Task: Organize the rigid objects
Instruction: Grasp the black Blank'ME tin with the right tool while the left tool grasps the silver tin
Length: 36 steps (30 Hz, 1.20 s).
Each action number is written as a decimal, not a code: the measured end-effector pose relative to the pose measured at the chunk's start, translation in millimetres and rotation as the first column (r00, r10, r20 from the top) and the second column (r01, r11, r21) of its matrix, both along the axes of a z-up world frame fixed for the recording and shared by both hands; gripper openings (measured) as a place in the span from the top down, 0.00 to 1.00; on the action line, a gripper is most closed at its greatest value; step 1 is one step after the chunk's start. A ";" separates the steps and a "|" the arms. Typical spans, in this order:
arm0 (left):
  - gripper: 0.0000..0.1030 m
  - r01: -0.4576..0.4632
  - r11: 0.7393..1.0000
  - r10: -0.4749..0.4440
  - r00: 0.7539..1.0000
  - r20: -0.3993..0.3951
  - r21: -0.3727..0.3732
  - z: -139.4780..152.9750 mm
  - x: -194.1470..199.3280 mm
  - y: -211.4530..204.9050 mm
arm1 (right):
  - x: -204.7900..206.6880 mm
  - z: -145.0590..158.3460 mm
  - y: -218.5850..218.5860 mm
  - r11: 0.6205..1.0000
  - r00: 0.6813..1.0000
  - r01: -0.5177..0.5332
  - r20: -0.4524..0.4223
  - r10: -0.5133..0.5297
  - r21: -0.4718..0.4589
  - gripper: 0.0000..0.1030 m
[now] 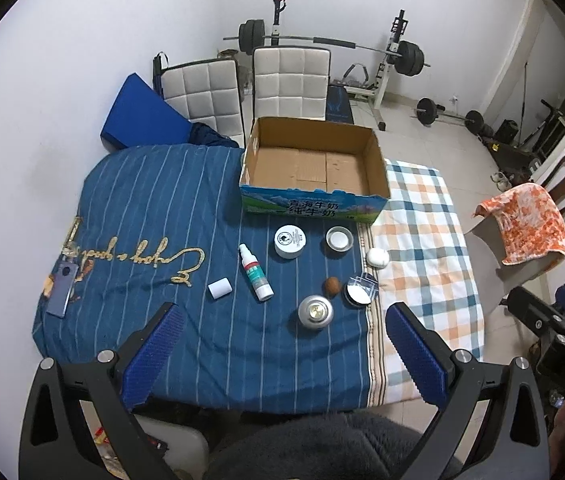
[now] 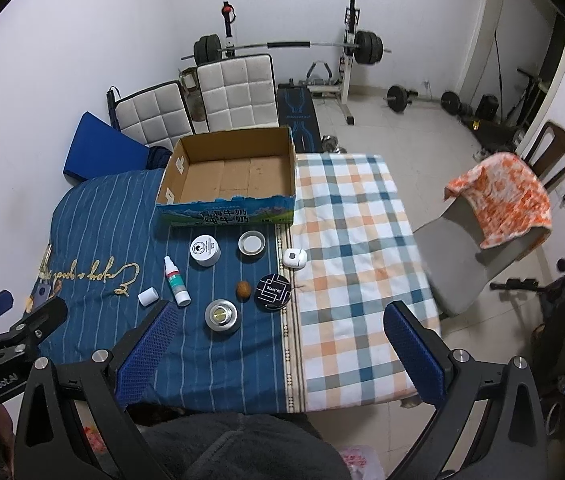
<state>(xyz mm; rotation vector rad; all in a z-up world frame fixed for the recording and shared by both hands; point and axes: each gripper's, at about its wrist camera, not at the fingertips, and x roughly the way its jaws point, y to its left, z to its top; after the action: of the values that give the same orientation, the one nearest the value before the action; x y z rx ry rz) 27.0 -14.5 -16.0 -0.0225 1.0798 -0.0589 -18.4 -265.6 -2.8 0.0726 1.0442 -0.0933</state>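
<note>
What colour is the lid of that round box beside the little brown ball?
The round box has a black lid with white line pattern, clearest in the right wrist view.

Our left gripper (image 1: 282,356) and right gripper (image 2: 282,356) share black frames, silver screws and blue ribbed finger pads (image 1: 416,358); "GenRobot.AI" lettering marks the left one's side; we wear dark grey fleece (image 1: 306,444).

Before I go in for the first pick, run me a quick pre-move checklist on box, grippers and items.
1. Cardboard box open and empty: ok.
2. Left gripper open, holding nothing: ok.
3. Right gripper open, holding nothing: ok.
4. Silver puck light nearest, nothing touching it: ok.
5. Spray bottle lying on its side, could roll: not ok.
6. Cloth under items flat enough: cannot tell.
</note>
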 end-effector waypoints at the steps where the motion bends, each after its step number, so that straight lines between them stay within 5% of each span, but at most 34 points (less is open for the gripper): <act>1: 0.00 -0.005 1.000 0.005 1.000 -0.014 0.001 -14.2 10.6 -1.7 | 4.4 -7.9 -3.6 1.000 1.000 0.005 -0.009 -0.005 0.013 0.00; 6: 0.00 -0.020 1.000 0.021 0.989 -0.143 0.012 -89.6 49.5 -10.8 | 50.1 -81.1 -23.8 0.999 0.992 0.030 -0.126 -0.026 0.032 0.00; 10: 0.00 0.000 1.000 0.007 0.956 -0.293 0.026 -179.2 83.3 -30.6 | 90.5 -165.7 -41.2 0.998 0.970 0.041 -0.243 -0.028 0.049 0.00; 16: 0.00 0.032 0.997 0.003 0.886 -0.464 0.068 -312.3 118.8 -68.4 | 155.8 -310.3 -47.8 0.996 0.912 -0.007 -0.408 0.042 0.087 0.00; 18: 0.02 0.045 0.998 -0.012 0.825 -0.564 0.044 -356.6 120.9 -78.4 | 173.8 -353.0 -45.4 0.996 0.889 -0.014 -0.455 0.053 0.088 0.01; 20: 0.09 0.003 1.000 0.011 0.805 -0.594 0.023 -379.0 118.4 -77.8 | 187.6 -386.3 -42.2 0.995 0.865 -0.012 -0.498 0.061 0.102 0.01; 23: 0.26 -0.067 0.998 0.040 0.798 -0.602 -0.022 -395.8 114.2 -72.0 | 198.1 -415.9 -37.1 0.986 0.841 0.004 -0.534 0.086 0.164 0.01; 26: 0.32 -0.076 0.997 0.056 0.818 -0.573 -0.012 -397.3 112.1 -71.6 | 204.9 -439.6 -26.8 0.979 0.820 0.008 -0.561 0.111 0.204 0.09; 31: 0.33 -0.057 0.997 0.077 0.825 -0.560 0.053 -393.7 104.8 -66.9 | 204.8 -471.7 -7.1 0.987 0.775 -0.051 -0.617 0.137 0.154 0.24; 36: 0.25 -0.109 0.994 0.092 0.821 -0.564 0.003 -391.0 107.6 -57.0 | 182.2 -480.1 -1.7 0.992 0.751 -0.111 -0.648 0.128 0.066 0.23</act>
<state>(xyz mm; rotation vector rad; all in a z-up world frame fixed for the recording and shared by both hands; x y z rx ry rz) 134.6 -71.5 -406.9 -0.1309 1.6735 0.0316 163.8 -267.2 -482.9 -0.0104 1.7552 0.0170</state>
